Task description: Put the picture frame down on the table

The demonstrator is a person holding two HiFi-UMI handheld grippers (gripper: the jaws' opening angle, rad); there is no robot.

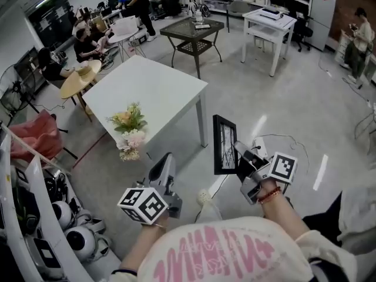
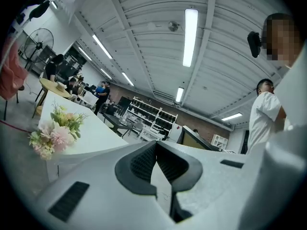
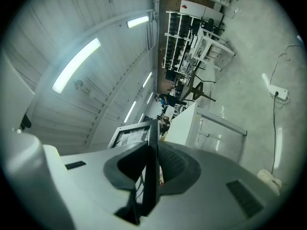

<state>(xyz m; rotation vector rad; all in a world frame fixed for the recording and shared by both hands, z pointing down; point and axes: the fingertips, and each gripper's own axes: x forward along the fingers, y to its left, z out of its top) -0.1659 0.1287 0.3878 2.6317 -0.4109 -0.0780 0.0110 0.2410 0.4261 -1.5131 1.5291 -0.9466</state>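
In the head view a black picture frame (image 1: 225,144) stands upright in the air over the floor, just right of the white table's (image 1: 147,90) near corner. My right gripper (image 1: 239,153) is shut on the frame's right edge. The right gripper view shows that frame (image 3: 128,137) edge-on, clamped between the pads (image 3: 170,164) of the right gripper (image 3: 152,147). My left gripper (image 1: 167,160) hangs below the table's near edge with nothing in it. Its jaws meet at the tips, as seen on the left gripper (image 2: 156,150). A bunch of flowers (image 1: 128,131) lies at the table's near edge.
Past the white table are a black mesh table (image 1: 191,31), a small white table (image 1: 269,22) and a round wooden table (image 1: 79,81), with people around them. A power strip with its cable (image 1: 258,145) lies on the floor. Shelving with equipment (image 1: 59,216) stands at my left.
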